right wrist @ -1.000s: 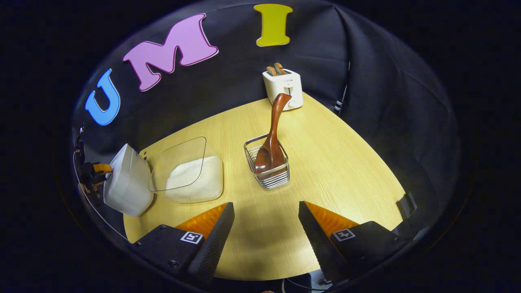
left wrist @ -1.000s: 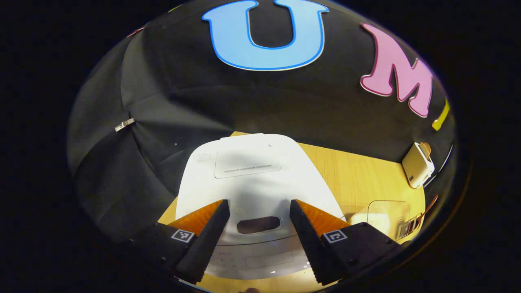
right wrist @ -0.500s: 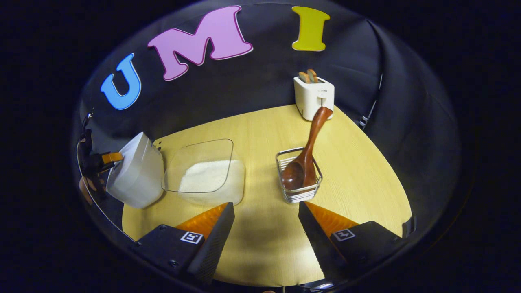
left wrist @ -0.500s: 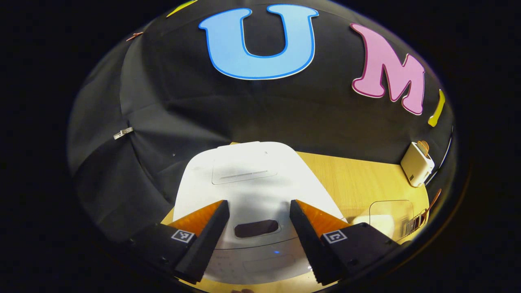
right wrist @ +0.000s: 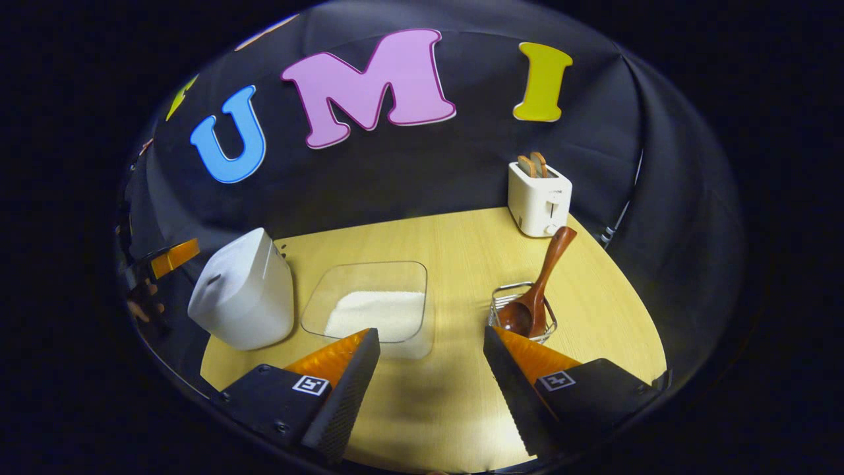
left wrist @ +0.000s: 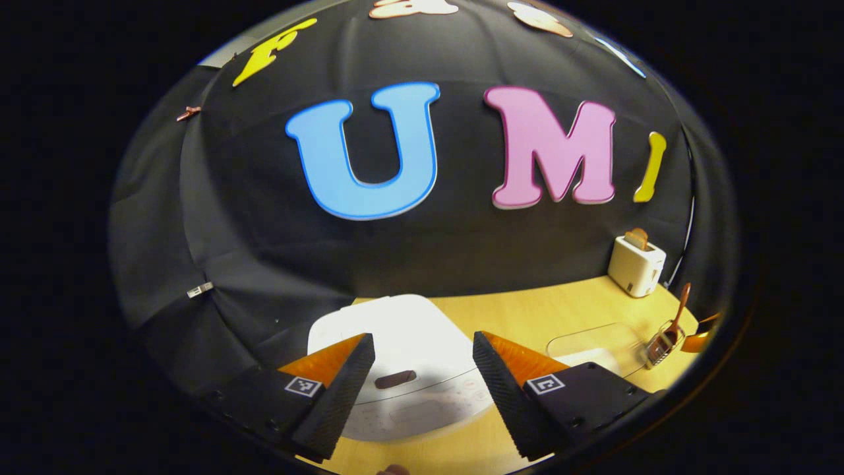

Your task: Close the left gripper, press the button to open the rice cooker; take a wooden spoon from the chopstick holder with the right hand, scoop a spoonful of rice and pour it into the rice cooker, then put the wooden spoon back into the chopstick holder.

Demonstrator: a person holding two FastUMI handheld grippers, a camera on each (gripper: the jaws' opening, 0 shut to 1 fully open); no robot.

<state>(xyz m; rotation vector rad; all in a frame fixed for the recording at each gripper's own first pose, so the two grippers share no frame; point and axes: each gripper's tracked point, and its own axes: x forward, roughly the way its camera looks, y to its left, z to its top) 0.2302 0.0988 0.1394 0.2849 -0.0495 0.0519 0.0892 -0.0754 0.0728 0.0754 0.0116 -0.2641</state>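
Observation:
The white rice cooker (left wrist: 402,336) stands with its lid down, its dark button (left wrist: 395,379) facing me. My left gripper (left wrist: 419,402) is open, its fingers a little above and in front of the cooker. In the right gripper view the cooker (right wrist: 244,297) stands at the left. The brown wooden spoon (right wrist: 541,284) leans in the wire chopstick holder (right wrist: 511,291), just beyond my right finger. My right gripper (right wrist: 428,389) is open over the table, holding nothing. A clear container (right wrist: 369,265) holds white rice (right wrist: 376,313).
A white toaster (right wrist: 539,198) with two slices stands at the back of the yellow wooden table (right wrist: 461,244). Black cloth walls close in the back and sides. The left gripper's orange finger (right wrist: 173,256) and a hand (right wrist: 142,307) show beside the cooker.
My left gripper has drawn back and tilted up from the cooker, which now looks smaller and lower. The right view has swung left, so the holder sits farther right and nearer. Both stay open.

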